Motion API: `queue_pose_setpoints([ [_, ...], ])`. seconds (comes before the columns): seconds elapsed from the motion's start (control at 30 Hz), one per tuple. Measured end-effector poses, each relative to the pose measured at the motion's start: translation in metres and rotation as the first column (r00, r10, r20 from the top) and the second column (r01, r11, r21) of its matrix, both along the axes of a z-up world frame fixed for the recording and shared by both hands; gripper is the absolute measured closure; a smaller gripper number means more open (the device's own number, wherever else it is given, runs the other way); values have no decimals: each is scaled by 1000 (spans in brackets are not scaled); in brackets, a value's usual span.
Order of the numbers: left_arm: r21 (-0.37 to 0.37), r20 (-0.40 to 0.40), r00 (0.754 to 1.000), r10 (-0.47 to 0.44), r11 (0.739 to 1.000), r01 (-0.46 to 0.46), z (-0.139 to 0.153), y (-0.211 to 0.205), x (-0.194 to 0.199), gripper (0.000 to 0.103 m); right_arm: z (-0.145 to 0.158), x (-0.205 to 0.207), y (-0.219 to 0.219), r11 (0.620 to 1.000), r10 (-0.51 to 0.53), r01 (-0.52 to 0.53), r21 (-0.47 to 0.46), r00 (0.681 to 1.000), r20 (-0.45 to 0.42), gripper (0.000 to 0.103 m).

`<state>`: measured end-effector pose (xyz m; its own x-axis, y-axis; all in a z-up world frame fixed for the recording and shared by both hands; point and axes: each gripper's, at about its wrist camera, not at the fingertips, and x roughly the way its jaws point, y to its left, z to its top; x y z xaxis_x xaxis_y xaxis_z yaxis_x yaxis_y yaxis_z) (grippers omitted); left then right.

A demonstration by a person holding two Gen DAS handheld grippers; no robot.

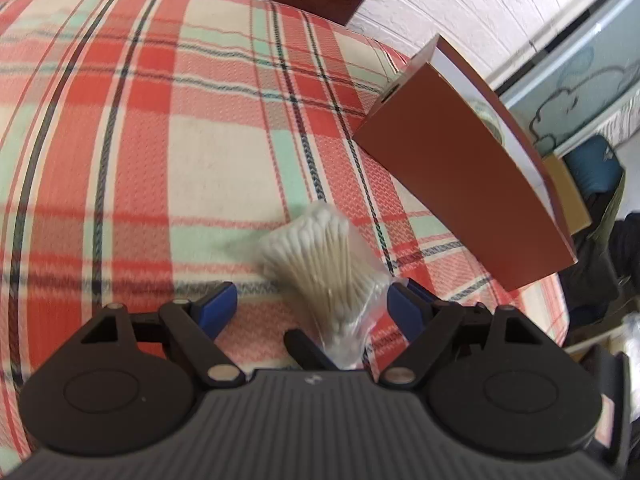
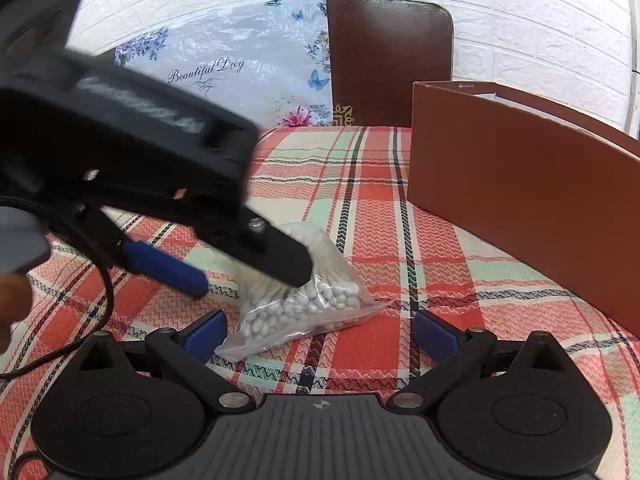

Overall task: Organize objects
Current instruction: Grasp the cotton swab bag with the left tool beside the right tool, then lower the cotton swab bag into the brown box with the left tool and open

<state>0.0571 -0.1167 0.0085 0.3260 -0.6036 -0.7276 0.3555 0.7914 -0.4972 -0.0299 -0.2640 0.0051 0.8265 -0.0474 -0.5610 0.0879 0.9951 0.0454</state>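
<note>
A clear plastic bag of cotton swabs (image 1: pixel 320 260) lies on the plaid cloth (image 1: pixel 160 120), between the wide-apart blue pads of my left gripper (image 1: pixel 310 304), which is open around it. In the right wrist view the same bag (image 2: pixel 308 304) lies in front of my right gripper (image 2: pixel 320 332), which is open and empty. The left gripper (image 2: pixel 224 276) reaches in from the left over the bag and hides part of it. A brown open box (image 1: pixel 460 180) stands to the right, also in the right wrist view (image 2: pixel 520 200).
The plaid cloth (image 2: pixel 380 220) covers the whole surface. A dark brown headboard (image 2: pixel 388 60) and a floral pillow (image 2: pixel 220 72) stand at the far end against a white brick wall (image 2: pixel 520 20). The surface drops off at the right edge (image 1: pixel 560 300).
</note>
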Motion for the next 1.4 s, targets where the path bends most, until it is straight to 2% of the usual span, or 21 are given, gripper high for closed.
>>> queue_pose_setpoints([
  [0.1, -12, -12, 1000, 10, 1000, -11, -5, 2, 3, 21, 0, 6, 1, 1000, 11, -11, -6, 1000, -11, 1],
  [0.17, 0, -8, 1000, 14, 1000, -14, -6, -1, 8, 27, -1, 10, 2, 1000, 22, -22, -11, 1000, -12, 1],
  [0.23, 21, -1, 1000, 3, 1000, -3, -3, -7, 12, 48, -1, 14, 0, 1000, 28, -28, -13, 1000, -11, 6],
  [0.3, 22, -10, 1000, -20, 1000, 20, -2, -12, 15, 62, 0, 15, 1, 999, 31, -31, -27, 999, 9, 43],
  [0.33, 32, -3, 1000, -25, 999, 25, 0, -16, 15, 63, 2, 15, 2, 999, 35, -35, -25, 999, 19, 48],
  [0.4, 61, 32, 998, -56, 997, 54, 9, -24, 14, 65, 4, 14, -1, 1000, 21, -20, -14, 999, 43, 51],
  [0.5, 83, 118, 985, -125, 990, 116, 31, -38, 11, 65, 13, 9, -9, 1000, -19, 19, -3, 993, 116, 51],
  [0.57, 90, 185, 969, -166, 984, 152, 49, -48, 10, 65, 22, 7, -10, 997, -38, 50, -63, 982, 186, 51],
  [0.63, 96, 249, 948, -197, 979, 178, 68, -60, 11, 64, 34, 8, -15, 990, -61, 92, -111, 965, 254, 51],
  [0.83, 128, 389, 882, -266, 964, 234, 112, -113, 16, 64, 66, 19, -50, 964, -147, 222, -150, 907, 394, 51],
  [0.93, 147, 426, 856, -293, 956, 254, 121, -140, 20, 64, 75, 29, -76, 955, -200, 271, -119, 888, 415, 51],
  [1.03, 168, 442, 843, -306, 952, 257, 120, -165, 30, 64, 78, 43, -100, 947, -245, 308, -91, 876, 414, 51],
  [1.13, 210, 455, 834, -311, 948, 239, 114, -185, 40, 61, 74, 62, -119, 940, -278, 332, -74, 877, 392, 51],
  [1.2, 265, 459, 836, -300, 945, 193, 107, -195, 47, 53, 69, 79, -128, 936, -295, 343, -79, 888, 353, 45],
  [1.23, 286, 459, 837, -296, 942, 177, 104, -198, 50, 50, 66, 86, -130, 929, -315, 360, -82, 889, 332, 42],
  [1.3, 289, 455, 841, -294, 942, 173, 101, -195, 50, 48, 62, 88, -134, 932, -325, 358, -46, 888, 326, 40],
  [1.4, 314, 484, 824, -295, 937, 152, 101, -187, 42, 46, 59, 78, -126, 926, -332, 374, -51, 870, 365, 38],
])
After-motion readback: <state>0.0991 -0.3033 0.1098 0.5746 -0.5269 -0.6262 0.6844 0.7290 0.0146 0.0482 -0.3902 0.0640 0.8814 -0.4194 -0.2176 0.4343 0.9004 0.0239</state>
